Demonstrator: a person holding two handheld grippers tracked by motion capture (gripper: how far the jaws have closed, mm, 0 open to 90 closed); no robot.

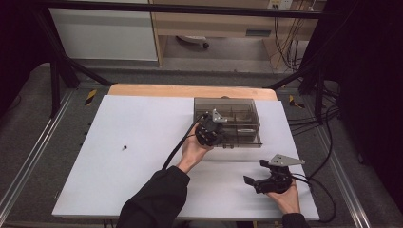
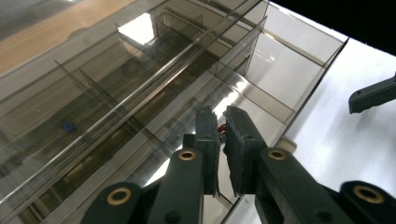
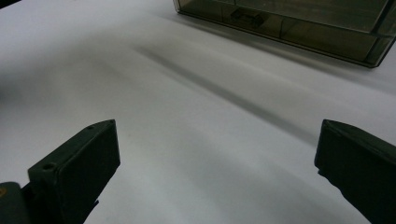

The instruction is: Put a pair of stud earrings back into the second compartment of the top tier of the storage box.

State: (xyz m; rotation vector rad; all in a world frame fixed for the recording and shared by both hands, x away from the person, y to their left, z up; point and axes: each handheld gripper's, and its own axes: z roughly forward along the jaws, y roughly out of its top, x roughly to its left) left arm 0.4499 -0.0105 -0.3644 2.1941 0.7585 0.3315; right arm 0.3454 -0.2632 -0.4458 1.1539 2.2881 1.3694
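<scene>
Small red piece pinched over the divided box

My right gripper [image 1: 259, 178] rested near my edge of the white table [image 1: 142, 156], jaws spread wide and empty. Farther out, my left gripper [image 2: 222, 122] hung over the near-left part of the smoky clear organizer box [image 1: 237, 107], jaws almost together on a small red piece [image 2: 222, 127]. It was too hidden between the pads for me to tell which way it pointed. The box lay with its long axis across the table; its narrow compartments ran the same way. One held a small blue item [image 2: 69, 126], another a dark part [image 3: 246, 17]. A tiny dark speck [image 1: 124, 147] sat well off left.
</scene>
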